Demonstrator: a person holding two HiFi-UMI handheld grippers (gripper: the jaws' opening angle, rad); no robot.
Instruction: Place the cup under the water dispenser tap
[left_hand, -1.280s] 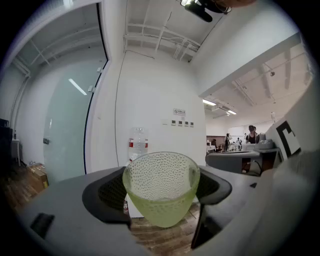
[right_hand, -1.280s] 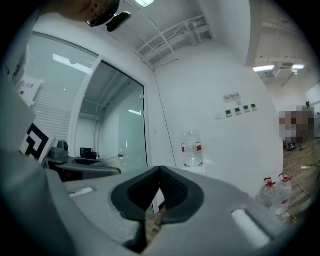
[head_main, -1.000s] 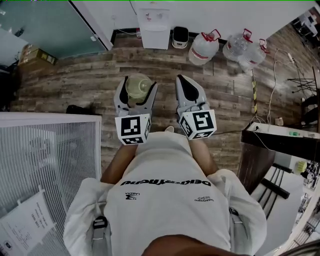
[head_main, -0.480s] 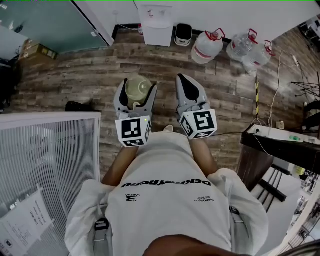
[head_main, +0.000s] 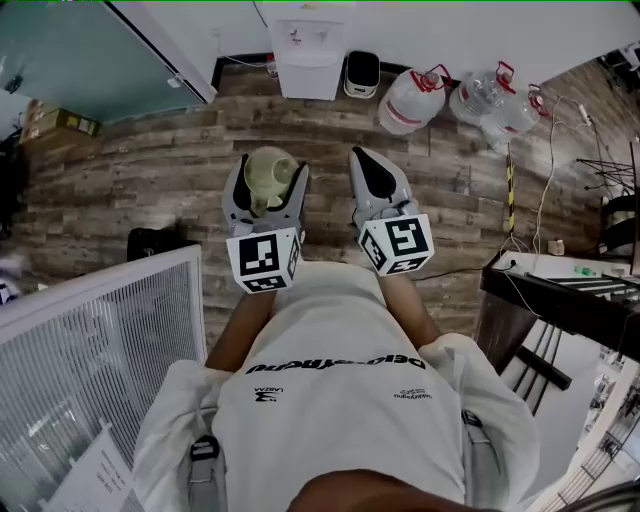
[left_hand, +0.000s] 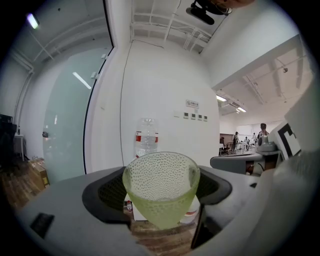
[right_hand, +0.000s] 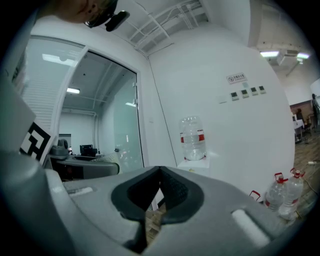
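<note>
A pale green dimpled cup (head_main: 262, 178) sits upright between the jaws of my left gripper (head_main: 270, 163), which is shut on it. In the left gripper view the cup (left_hand: 161, 187) fills the gap between the jaws. The white water dispenser (head_main: 308, 45) stands against the far wall ahead, some way beyond the cup, with a clear bottle (left_hand: 146, 137) on top; its taps are too small to make out. My right gripper (head_main: 363, 160) is level beside the left one, shut and holding nothing, and its tips meet in the right gripper view (right_hand: 159, 172).
A small dark bin (head_main: 361, 72) and several large water jugs (head_main: 408, 98) stand right of the dispenser. A glass partition (head_main: 90, 50) is at the far left, a white wire rack (head_main: 90, 360) near left, a dark table (head_main: 560, 290) with cables right.
Both grippers, with the cup still held, have moved forward over the wooden floor toward the dispenser. The wire rack and the black object on the floor have slid back in the view.
</note>
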